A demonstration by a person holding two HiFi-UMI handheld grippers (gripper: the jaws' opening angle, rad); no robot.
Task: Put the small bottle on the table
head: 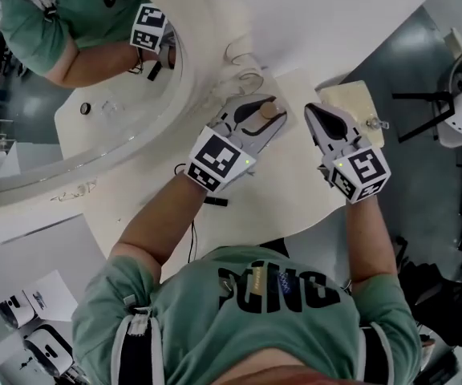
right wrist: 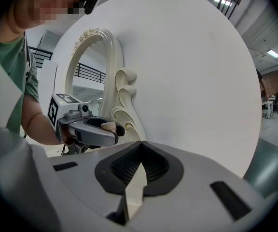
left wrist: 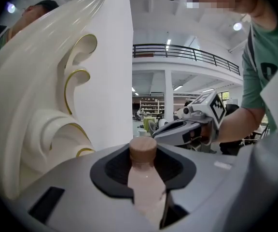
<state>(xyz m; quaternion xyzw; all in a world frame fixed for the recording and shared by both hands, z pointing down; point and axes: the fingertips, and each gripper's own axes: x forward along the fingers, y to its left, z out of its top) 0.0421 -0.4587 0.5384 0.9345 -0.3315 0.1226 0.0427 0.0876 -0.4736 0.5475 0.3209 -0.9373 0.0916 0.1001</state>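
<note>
Left gripper view looks along my left gripper, and its jaws are clamped on the bottle. The pale body is squeezed upright between the dark pads, and the brown cap stands proud above them. I grip the body below the cap, I think, so that the bottle cannot tip while I carry it.

Whether its base touches the counter I cannot tell, because the jaws hide everything under the pads. In the head view the bottle is over the counter's far part. The mirror frame is just left of these jaws, with its scrolls close by. That closeness is the thing to mind: a swing to the left could knock the cap on the frame.

My right gripper sits to the right of the left one and apart from it, jaws together with nothing between them. It has no job in this step, so I judge it is parked there to be out of the way. A board lies just right of its jaws.

The task is not done while the pads press on the bottle. As I judge it, what is left is to lower the bottle straight until its base rests flat, then part the jaws.
</note>
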